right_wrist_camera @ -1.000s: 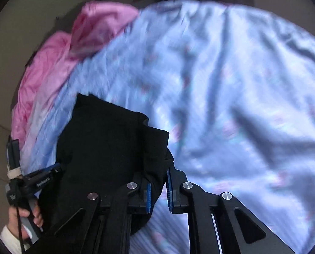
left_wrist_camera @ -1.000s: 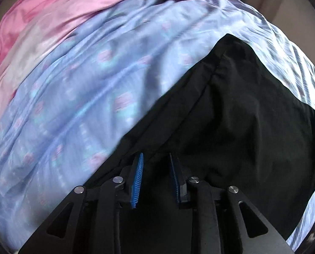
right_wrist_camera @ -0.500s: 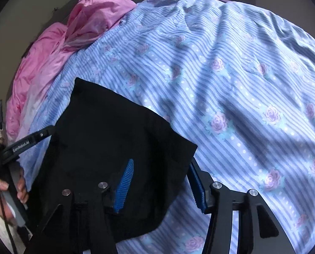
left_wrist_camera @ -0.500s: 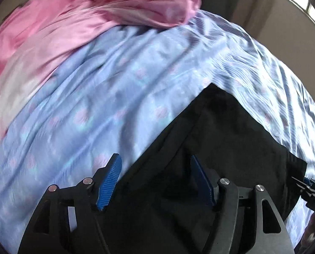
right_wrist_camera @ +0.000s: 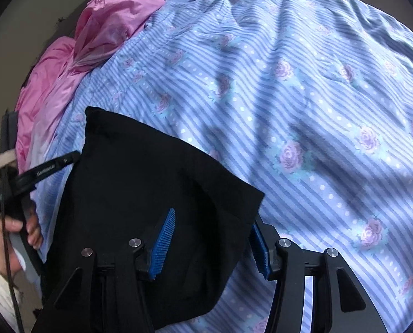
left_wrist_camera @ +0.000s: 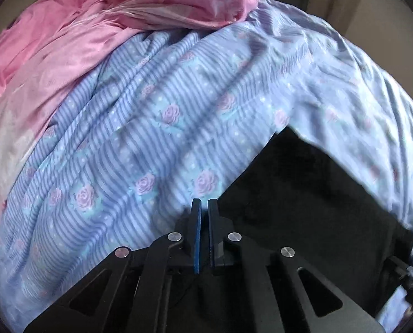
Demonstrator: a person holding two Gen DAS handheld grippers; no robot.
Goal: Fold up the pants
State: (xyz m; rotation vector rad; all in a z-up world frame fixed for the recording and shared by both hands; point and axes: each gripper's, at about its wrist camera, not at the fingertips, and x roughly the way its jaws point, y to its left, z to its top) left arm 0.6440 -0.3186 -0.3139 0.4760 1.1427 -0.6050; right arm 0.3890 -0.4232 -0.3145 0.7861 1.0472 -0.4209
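The black pants (right_wrist_camera: 140, 183) lie folded into a flat dark patch on the blue striped rose-print bedsheet (right_wrist_camera: 303, 105). In the left wrist view the pants (left_wrist_camera: 312, 208) fill the lower right. My left gripper (left_wrist_camera: 204, 208) is shut and empty, its blue pads together above the pants' left edge. My right gripper (right_wrist_camera: 214, 222) is open wide and empty; its fingers straddle the pants' near right corner. The left gripper's body and the hand holding it show at the left edge of the right wrist view (right_wrist_camera: 26, 183).
A crumpled pink satin cloth (left_wrist_camera: 117, 27) is heaped at the far left of the bed; it also shows in the right wrist view (right_wrist_camera: 95, 41). A beige wall (left_wrist_camera: 373, 5) stands behind the bed. The sheet is wrinkled.
Both grippers have let go of the pants. The left opened, drew back left and has shut empty. The right opened wide and stays over the pants' corner.
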